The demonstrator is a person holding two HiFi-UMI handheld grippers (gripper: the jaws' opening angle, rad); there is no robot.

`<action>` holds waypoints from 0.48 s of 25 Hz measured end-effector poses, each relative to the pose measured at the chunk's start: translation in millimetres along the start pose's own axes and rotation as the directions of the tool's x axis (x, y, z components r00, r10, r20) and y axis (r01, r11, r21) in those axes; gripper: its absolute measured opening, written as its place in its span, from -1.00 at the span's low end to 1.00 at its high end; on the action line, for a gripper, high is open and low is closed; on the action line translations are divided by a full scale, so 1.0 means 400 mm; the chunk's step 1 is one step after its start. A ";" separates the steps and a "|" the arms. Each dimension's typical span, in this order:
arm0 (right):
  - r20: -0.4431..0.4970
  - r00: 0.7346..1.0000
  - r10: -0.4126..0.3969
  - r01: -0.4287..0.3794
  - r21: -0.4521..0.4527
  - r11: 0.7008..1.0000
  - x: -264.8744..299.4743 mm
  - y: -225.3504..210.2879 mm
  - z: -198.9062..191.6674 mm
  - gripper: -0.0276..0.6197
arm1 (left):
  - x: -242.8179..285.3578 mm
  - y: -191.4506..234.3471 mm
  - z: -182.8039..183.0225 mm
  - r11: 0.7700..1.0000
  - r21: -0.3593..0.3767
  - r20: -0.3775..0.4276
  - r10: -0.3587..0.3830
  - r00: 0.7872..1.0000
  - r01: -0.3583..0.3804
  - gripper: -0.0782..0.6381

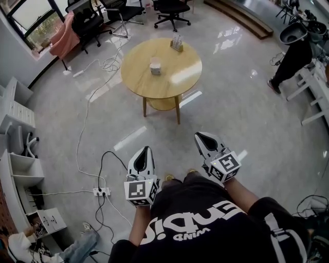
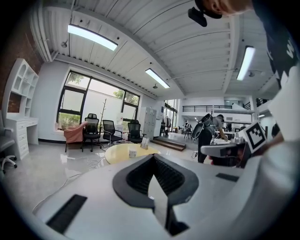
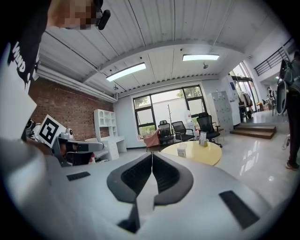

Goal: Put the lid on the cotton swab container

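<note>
Close to the person's body, low in the head view, the left gripper (image 1: 147,150) and the right gripper (image 1: 198,136) are held side by side and a little apart, both pointing forward over the glossy floor (image 1: 241,118). Each gripper's own view shows its jaws pressed together at the tips, with nothing between them. On the floor to the left of the left gripper lies a white power strip (image 1: 101,192) with cables trailing from it.

Well ahead of both grippers stands a round wooden table (image 1: 164,85). The cotton swab container (image 1: 155,67), small and pale, sits near the middle of the tabletop, far from either pair of jaws. In the left gripper view it appears just left of the jaw tips and beyond them; in the right gripper view it is to their right. At this distance I cannot tell whether its lid is on. A small stand (image 1: 177,42) is at the table's far edge, apart from the container.

Beyond the table are black office chairs (image 1: 172,10), one draped with a pink cloth (image 1: 64,33). A person in black (image 1: 293,59) bends over at the far right.
</note>
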State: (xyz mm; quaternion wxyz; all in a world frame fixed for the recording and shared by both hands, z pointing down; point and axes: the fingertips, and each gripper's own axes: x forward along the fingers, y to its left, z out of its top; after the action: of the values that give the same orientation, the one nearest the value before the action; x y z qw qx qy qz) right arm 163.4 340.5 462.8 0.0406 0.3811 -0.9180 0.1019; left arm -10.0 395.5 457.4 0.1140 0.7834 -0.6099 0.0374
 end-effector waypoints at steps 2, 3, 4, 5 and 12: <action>0.013 1.000 -0.019 0.019 0.004 1.000 0.009 0.002 -0.001 -0.91 | 0.005 0.014 0.001 1.000 0.003 0.001 -0.014 1.000 0.014 -0.75; 0.020 0.999 -0.028 0.028 0.010 1.000 0.011 0.004 -0.001 -0.91 | 0.007 0.020 0.000 1.000 0.000 0.000 -0.021 1.000 0.021 -0.75; 0.026 0.999 -0.036 0.036 0.015 0.999 0.012 0.006 -0.002 -0.91 | 0.010 0.026 -0.002 1.000 0.000 -0.001 -0.026 1.000 0.026 -0.75; 0.032 0.999 -0.043 0.043 0.018 0.999 0.015 0.006 -0.002 -0.91 | 0.015 0.033 -0.004 1.000 0.002 -0.004 -0.031 1.000 0.031 -0.75; 0.040 0.997 -0.072 0.071 0.015 0.997 0.039 -0.014 0.010 -0.91 | 0.067 0.049 0.011 0.998 0.017 -0.011 -0.060 0.998 0.061 -0.75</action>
State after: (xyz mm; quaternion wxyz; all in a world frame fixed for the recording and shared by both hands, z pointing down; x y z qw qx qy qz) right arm 156.4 324.8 462.0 0.0229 0.4160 -0.9037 0.0990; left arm -22.6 364.5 461.0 0.1115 0.8022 -0.5850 0.0431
